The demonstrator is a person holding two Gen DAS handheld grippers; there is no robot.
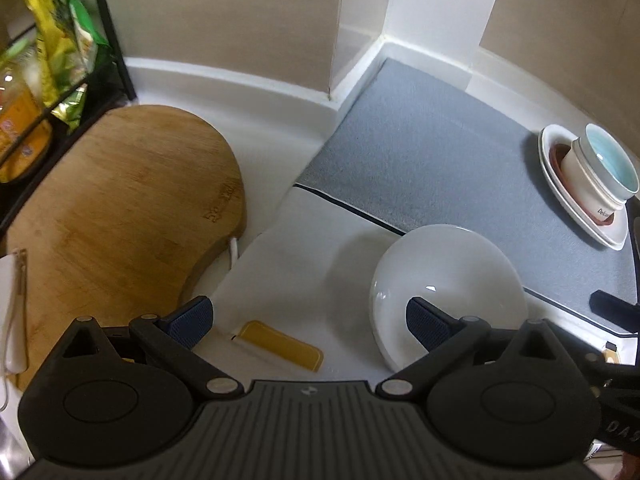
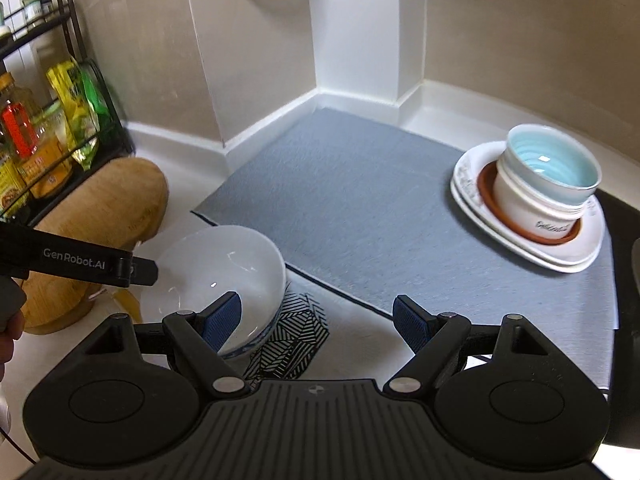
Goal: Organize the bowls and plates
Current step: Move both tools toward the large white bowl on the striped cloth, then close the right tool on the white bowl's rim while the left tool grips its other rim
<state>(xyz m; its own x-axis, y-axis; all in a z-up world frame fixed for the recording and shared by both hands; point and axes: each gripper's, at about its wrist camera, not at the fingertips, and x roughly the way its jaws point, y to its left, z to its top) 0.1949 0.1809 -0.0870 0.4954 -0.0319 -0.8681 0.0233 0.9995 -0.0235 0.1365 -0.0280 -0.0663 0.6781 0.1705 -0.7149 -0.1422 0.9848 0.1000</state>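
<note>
A white bowl [image 1: 448, 280] stands on a white cloth [image 1: 304, 256] by the edge of a grey mat [image 1: 420, 160]; it also shows in the right wrist view [image 2: 224, 264]. My left gripper [image 1: 308, 320] is open and empty, its right finger over the bowl's near rim. My right gripper [image 2: 318, 318] is open and empty, its left finger in front of the bowl. At the mat's far right, a blue-glazed bowl [image 2: 556, 168] sits in a white cup on a brown saucer [image 2: 492, 200] on stacked white plates [image 2: 588, 248], also in the left wrist view [image 1: 580, 184].
A round wooden board [image 1: 120, 208] lies at the left beside a black wire rack [image 2: 68, 120] of bottles and packets. A yellow sponge-like block [image 1: 280, 344] lies on the cloth. Walls and a white pillar close off the back corner.
</note>
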